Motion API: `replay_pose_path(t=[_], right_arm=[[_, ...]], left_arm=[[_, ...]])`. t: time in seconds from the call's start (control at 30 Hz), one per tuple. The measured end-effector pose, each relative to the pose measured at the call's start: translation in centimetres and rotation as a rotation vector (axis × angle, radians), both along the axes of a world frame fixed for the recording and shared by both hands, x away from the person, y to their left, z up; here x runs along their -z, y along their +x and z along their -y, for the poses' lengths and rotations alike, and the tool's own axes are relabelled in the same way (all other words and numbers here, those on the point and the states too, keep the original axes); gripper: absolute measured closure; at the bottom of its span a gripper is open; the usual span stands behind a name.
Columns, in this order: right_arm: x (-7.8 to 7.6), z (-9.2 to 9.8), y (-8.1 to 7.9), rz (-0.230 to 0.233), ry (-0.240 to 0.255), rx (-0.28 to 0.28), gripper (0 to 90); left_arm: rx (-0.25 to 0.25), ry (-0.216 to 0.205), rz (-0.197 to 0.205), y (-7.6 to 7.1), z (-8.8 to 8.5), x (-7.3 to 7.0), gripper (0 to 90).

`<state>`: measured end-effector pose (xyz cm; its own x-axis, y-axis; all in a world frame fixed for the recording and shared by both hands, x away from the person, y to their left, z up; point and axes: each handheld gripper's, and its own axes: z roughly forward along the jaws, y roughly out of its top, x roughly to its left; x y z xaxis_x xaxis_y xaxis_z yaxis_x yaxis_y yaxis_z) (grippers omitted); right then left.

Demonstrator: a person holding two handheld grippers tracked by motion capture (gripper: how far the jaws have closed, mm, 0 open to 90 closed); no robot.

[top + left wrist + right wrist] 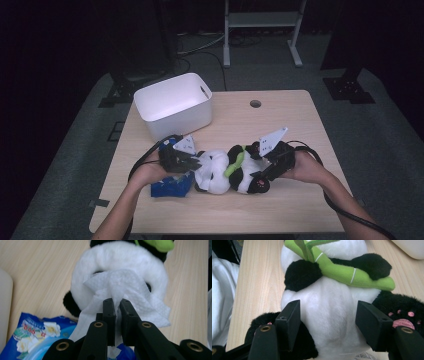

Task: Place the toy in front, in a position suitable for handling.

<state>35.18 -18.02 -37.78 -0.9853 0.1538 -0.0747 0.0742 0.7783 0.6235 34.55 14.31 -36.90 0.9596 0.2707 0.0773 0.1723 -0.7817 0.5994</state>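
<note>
Pale wooden table (pixel 300 130) in a dark room, white bin (pixel 172 105) at eleven o'clock. Plush panda (pixel 227 170) lying at six o'clock, green bamboo stalk (pixel 347 272) across its chest. Left gripper (pixel 116 312) at the panda's nine o'clock, clenched on a white wipe (pixel 125 287) pressed to the face. Right gripper (pixel 328 322) at its three o'clock, jaws spread around the white belly, pads against the fur. Blue wipe packet (pixel 171 186) just beside the head, at seven o'clock.
</note>
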Motion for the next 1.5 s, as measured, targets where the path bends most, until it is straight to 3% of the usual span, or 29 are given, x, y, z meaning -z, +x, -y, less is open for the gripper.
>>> replay_pose_path(t=[0.23, 0.3, 0.47, 0.63, 0.8, 1.2, 1.4, 1.5], right_arm=[[-0.4, -0.8, -0.6, 0.031, 0.008, -0.026, 31.9], [0.0, -1.4, -0.8, 0.029, -0.010, -0.045, 30.8], [1.1, -1.8, -0.6, 0.050, -0.068, -0.032, 29.1], [2.0, -1.7, -0.2, 0.031, -0.054, -0.012, 31.3], [2.5, -1.7, 0.1, 0.004, -0.045, 0.015, 37.8], [2.5, -1.5, 0.5, -0.027, -0.024, 0.034, 41.2], [2.4, -1.5, 0.6, -0.026, -0.021, 0.031, 42.2], [2.3, -1.4, 0.6, -0.019, -0.014, 0.037, 47.3]], left_arm=[[0.022, -0.015, -0.016, -0.3, 0.5, 0.7, 83.2], [0.043, -0.012, -0.015, -0.3, 1.3, 0.7, 83.2], [0.047, -0.004, -0.005, -0.3, 1.9, 0.6, 83.3], [0.047, -0.003, 0.004, -0.3, 2.1, 0.3, 83.3], [0.087, -0.041, 0.008, -0.8, 3.0, -0.3, 83.3], [0.218, 0.000, -0.019, -2.0, 7.9, 0.6, 83.2], [0.257, 0.024, -0.033, -2.4, 8.9, 1.4, 83.0], [0.252, 0.016, -0.029, -2.5, 8.7, 1.2, 82.9]])
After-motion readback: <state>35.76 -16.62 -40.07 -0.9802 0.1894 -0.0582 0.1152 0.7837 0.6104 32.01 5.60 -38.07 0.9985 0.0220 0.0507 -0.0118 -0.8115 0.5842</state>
